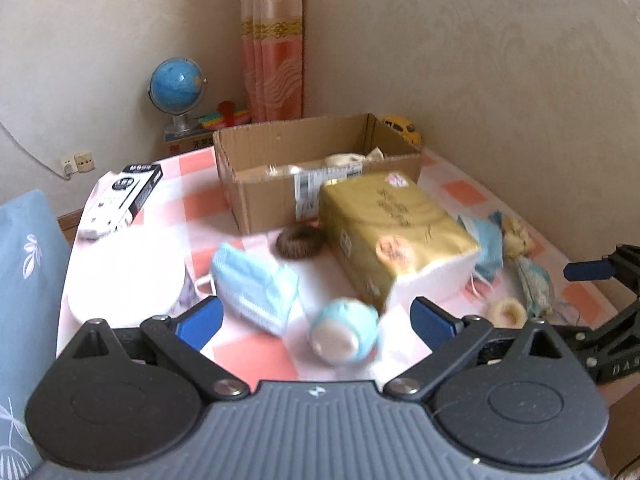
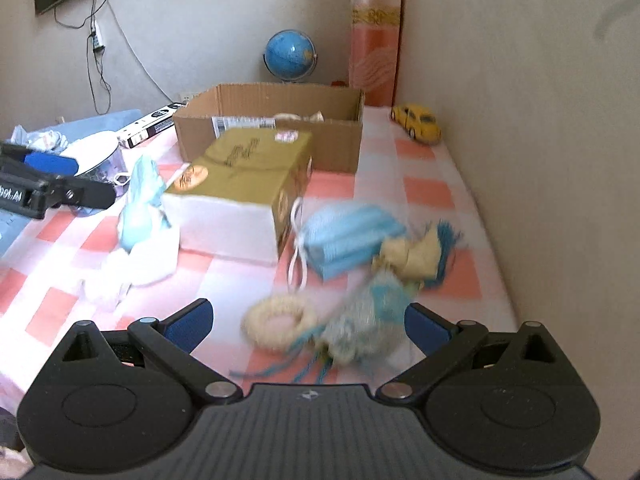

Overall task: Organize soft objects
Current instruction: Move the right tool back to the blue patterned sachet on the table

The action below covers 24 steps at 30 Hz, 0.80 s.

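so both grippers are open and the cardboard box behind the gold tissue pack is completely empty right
Not quite: the cardboard box is not empty. The left wrist view shows a cream, soft-looking item already lying inside it, and the right wrist view shows it too. The rest holds: the left gripper and right gripper are both open, and the box stands behind the gold tissue pack.

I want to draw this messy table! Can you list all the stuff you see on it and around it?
cardboard box: 1, brown, table's far end
tissue pack: 1, gold, beside box
face masks: 2, blue, either side of pack
hair rings: 2, brown and cream
plush toy: 1, blue-white, near edge
tassel doll: 1, blue-beige
toy car: 1, yellow, by wall
globe: 1, blue, corner
left gripper: open
right gripper: open
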Each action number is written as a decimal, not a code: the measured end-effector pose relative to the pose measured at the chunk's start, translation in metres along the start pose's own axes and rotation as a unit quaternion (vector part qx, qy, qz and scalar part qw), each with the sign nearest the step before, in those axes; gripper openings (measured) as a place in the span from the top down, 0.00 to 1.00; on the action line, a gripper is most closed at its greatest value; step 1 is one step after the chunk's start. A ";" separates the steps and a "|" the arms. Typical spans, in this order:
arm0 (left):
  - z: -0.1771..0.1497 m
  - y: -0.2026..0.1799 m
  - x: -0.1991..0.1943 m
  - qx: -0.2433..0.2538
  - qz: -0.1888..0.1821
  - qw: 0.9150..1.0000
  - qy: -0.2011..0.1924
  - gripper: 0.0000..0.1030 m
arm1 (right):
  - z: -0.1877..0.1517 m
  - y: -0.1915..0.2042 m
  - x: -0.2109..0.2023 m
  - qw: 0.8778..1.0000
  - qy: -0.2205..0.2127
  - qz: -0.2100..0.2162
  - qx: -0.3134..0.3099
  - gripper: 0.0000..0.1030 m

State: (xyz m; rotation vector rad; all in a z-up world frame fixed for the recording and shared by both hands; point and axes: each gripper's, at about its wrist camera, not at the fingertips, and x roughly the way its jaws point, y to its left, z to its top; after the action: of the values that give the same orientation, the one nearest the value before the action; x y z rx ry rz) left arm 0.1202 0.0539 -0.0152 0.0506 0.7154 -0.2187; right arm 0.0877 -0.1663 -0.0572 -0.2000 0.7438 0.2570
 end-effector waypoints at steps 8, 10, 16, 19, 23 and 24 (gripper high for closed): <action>-0.028 -0.020 -0.008 0.027 0.000 1.000 0.001 0.03 | -0.010 -0.011 0.006 1.000 0.002 -0.017 -0.002 0.00; -0.032 -0.023 -0.010 0.020 -0.008 1.000 0.002 0.03 | -0.003 -0.015 0.009 1.000 -0.006 -0.017 -0.005 0.00; -0.039 -0.030 -0.012 0.015 -0.021 1.000 0.006 0.03 | 0.020 -0.026 0.035 1.000 0.006 0.012 -0.015 0.00; -0.041 -0.030 -0.013 0.019 -0.017 1.000 0.007 0.03 | 0.021 -0.028 0.047 0.999 0.040 0.031 -0.014 0.00; -0.044 -0.028 -0.014 0.020 -0.018 1.000 0.006 0.03 | 0.010 -0.021 0.038 0.997 0.062 0.053 -0.016 0.00; -0.044 -0.028 -0.014 0.019 -0.019 1.000 0.006 0.03 | 0.007 -0.018 0.034 0.996 0.068 0.058 -0.017 0.00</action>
State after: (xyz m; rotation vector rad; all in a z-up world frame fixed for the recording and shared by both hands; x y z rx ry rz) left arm 0.0755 0.0347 -0.0385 0.0750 0.7252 -0.2689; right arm 0.1215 -0.1762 -0.0742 -0.2095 0.8879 0.3691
